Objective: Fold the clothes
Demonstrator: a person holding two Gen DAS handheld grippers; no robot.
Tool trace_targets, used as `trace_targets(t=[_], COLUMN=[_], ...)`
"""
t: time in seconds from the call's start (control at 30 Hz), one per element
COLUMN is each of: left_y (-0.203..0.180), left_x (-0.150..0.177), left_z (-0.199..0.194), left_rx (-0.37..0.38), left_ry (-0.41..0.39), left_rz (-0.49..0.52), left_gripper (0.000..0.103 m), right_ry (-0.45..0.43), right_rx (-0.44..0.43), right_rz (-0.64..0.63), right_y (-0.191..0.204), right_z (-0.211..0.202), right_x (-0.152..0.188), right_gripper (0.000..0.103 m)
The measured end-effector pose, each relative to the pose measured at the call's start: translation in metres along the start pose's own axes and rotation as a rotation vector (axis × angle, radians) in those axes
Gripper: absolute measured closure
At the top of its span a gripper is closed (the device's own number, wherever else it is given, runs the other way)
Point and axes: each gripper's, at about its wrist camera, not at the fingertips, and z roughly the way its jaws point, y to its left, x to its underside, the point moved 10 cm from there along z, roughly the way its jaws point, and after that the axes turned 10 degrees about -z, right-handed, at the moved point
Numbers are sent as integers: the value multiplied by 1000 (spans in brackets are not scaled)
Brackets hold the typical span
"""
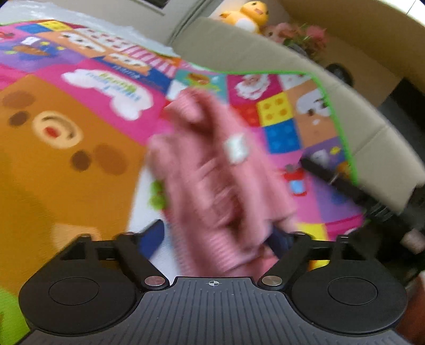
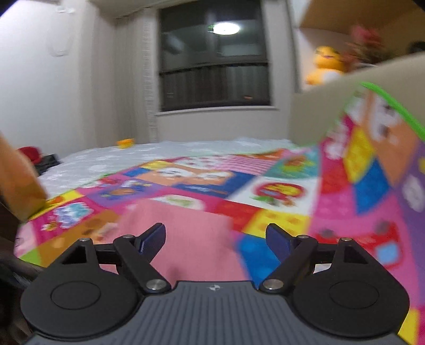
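Observation:
A pink ribbed garment [image 1: 212, 169] with a white label [image 1: 236, 148] lies bunched and blurred on the colourful play mat [image 1: 79, 172]. It runs from mid-frame down between the fingers of my left gripper [image 1: 217, 236], whose jaws stand wide apart; the cloth hides most of the blue pads. In the right wrist view the same pink garment [image 2: 186, 228] lies flat on the mat [image 2: 279, 191] just ahead of and under my right gripper [image 2: 216, 238]. That gripper is open, both blue pads [image 2: 152, 237] are bare, and nothing is held.
A beige sofa [image 1: 239, 47] borders the mat's green-trimmed far edge, with a yellow plush toy [image 1: 249, 16] behind it. A black bar-like object [image 1: 332, 177] lies at the mat's right edge. A white sheet [image 2: 159, 154] and a dark window [image 2: 212, 66] are beyond.

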Motion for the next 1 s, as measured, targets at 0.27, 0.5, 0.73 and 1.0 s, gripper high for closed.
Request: trace_targets(t=[0.27,0.5,0.73,1.0], left_y=[6,38,31,-22], left_x=[7,-21,-39,-22], left_z=[-26,-52,-49,-12], left_rx=[-52,-90,52,15], left_ry=[-59,-136,-101,-41], left_rz=[87,-55,-217,-90], left_gripper=[7,4,4,4], right_ry=[223,69,160,107], right_rx=[-30,2,-6,9], right_rz=[-98,-273,-374,-166], right_y=[25,54,78,18], right_z=[61,16,24,-8], right_x=[46,15,61,44], right_gripper=[10,9,7,6])
